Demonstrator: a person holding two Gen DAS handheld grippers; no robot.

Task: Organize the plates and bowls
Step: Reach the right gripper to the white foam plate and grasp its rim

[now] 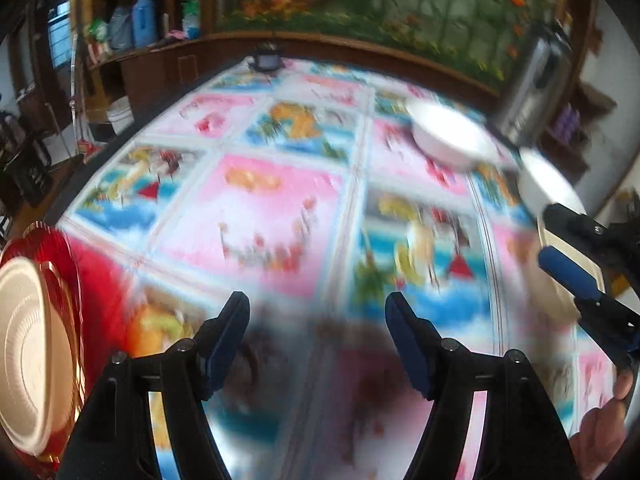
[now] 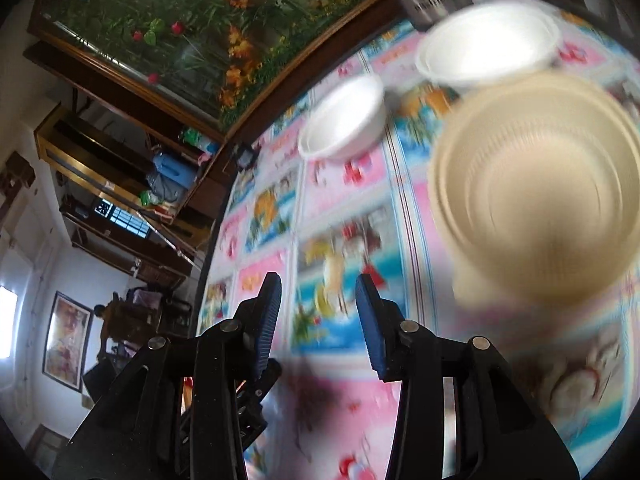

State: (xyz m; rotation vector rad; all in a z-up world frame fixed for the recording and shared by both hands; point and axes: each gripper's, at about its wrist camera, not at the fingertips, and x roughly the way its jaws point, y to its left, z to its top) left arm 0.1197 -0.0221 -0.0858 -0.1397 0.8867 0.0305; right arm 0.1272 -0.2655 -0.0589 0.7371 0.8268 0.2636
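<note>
Stack of ribbed beige fibre bowls (image 2: 536, 184) at the desk's right, two smooth white foam bowls (image 2: 344, 120) beyond, beige moulded plate (image 1: 28, 352) on red plates (image 1: 60, 248) left, glossy cartoon-print desk (image 1: 256, 208), left tongs (image 1: 318, 340) apart, empty, right tongs (image 2: 318, 320) apart, empty.

A bright cartoon-print tablecloth (image 1: 256, 216) covers the table, a steel flask (image 1: 532, 92) stands near its far edge, and a flower painting (image 2: 168, 24) hangs behind.

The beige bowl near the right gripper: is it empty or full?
Empty. The beige bowl shows a bare ribbed inside wall and bottom, though blurred.
</note>
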